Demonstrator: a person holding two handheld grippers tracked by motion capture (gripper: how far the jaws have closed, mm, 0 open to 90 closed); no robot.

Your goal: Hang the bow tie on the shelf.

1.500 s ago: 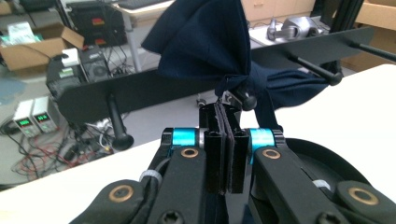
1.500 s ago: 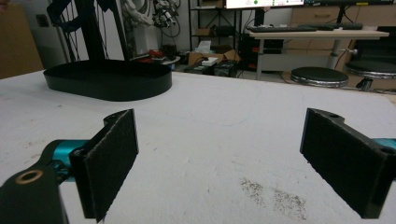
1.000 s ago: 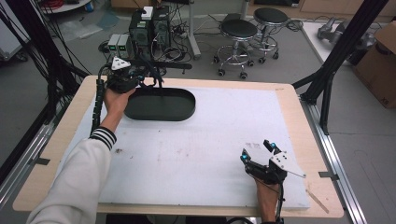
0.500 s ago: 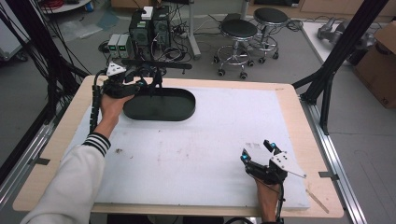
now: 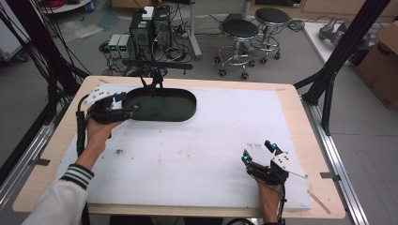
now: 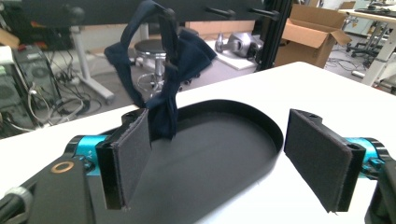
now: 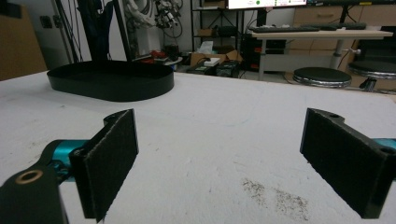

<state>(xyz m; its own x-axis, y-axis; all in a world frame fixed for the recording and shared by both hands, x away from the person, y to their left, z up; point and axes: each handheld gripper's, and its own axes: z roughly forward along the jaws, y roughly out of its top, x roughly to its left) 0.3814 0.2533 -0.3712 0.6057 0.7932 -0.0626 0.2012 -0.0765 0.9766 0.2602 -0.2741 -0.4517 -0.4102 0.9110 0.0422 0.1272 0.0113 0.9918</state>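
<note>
Beside tray point(image 5: 162, 105), left hand-held gripper point(image 5: 123, 107) (retreated, gaping)

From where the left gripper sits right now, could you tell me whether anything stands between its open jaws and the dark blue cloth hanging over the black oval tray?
Nothing visible does: the left gripper faces the dark blue cloth across the black oval tray.

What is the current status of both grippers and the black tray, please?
Left gripper open at black tray rim. Right gripper open, near edge. Dark cloth hanging over tray's far side.
</note>
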